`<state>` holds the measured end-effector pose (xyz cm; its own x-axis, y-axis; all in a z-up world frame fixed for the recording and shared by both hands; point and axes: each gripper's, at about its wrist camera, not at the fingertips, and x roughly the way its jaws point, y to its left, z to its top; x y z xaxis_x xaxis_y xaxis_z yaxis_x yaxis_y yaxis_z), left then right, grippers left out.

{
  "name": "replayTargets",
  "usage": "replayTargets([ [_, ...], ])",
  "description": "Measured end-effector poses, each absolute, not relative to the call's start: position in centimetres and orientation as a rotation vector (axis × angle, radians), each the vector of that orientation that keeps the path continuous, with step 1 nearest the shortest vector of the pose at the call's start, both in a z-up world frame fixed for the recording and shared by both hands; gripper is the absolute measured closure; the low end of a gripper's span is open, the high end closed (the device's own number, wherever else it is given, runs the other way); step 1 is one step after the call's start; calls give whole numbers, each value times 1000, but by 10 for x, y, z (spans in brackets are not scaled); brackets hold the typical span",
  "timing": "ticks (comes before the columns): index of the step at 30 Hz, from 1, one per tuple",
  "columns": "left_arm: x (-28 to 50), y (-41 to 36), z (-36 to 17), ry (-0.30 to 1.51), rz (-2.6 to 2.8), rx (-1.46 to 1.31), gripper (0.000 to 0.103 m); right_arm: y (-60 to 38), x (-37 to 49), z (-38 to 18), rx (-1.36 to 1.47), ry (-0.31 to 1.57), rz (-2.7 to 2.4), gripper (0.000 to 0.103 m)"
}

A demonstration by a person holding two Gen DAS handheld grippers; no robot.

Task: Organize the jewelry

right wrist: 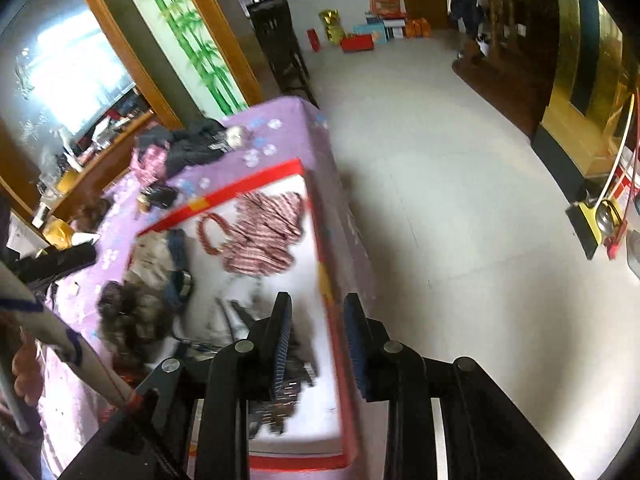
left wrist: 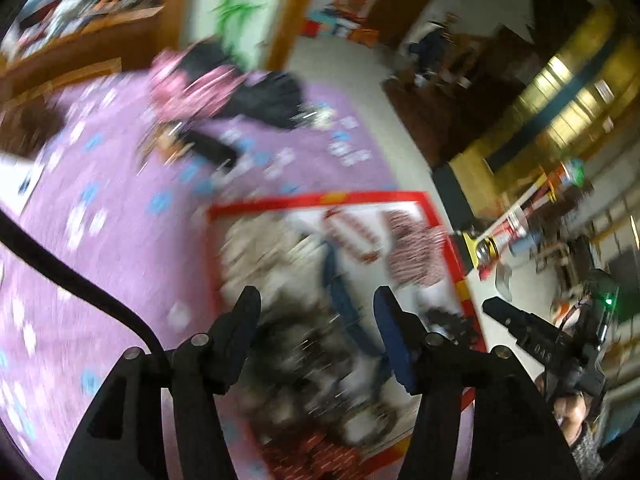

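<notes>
A shallow red-rimmed white tray (left wrist: 436,216) (right wrist: 256,184) is being seen lying on a purple cloth printed with pale flowers (left wrist: 100,240) (right wrist: 280,120), at the cloth's right edge beside a pale floor (right wrist: 440,200). The left-wrist view is being smeared by heavy blur.

The left gripper (left wrist: 316,312) is being held above the near part of the tray, its fingers standing well apart with nothing between them. The right gripper (right wrist: 316,328) is being held over the tray's near right rim, its fingers likewise parted and gripping nothing; its blue pads (right wrist: 356,344) are being shown bare.

The jewelry is being seen inside the tray: a heap of red-and-white beaded strands (left wrist: 412,256) (right wrist: 264,236) at the far right, a red-and-white beaded bracelet loop (left wrist: 348,236) (right wrist: 212,232) just left of it, a dark blue strap (left wrist: 340,292) (right wrist: 178,264) near the middle, and a beige-and-dark tangle (left wrist: 260,256) (right wrist: 132,300) at the left. Finer detail of the tangle cannot be told.

A dark garment (left wrist: 260,96) (right wrist: 196,144) and a pink patterned cloth (left wrist: 188,80) (right wrist: 148,164) are being seen at the far end of the purple cloth.
</notes>
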<state>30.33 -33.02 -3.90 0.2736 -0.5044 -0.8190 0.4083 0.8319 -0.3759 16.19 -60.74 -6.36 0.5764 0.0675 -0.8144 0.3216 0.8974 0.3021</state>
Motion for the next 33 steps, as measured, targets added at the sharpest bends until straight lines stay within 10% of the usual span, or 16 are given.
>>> replayTargets([
  [13, 284, -308, -95, 1218, -574, -137, 45, -602, 200, -98, 419, 1023, -149, 85],
  [19, 284, -304, -103, 1233, -498, -133, 74, -606, 199, -98, 467, 1001, -190, 91],
  [33, 260, -231, -61, 1173, -470, -176, 75, -548, 165, -49, 477, 927, -155, 95],
])
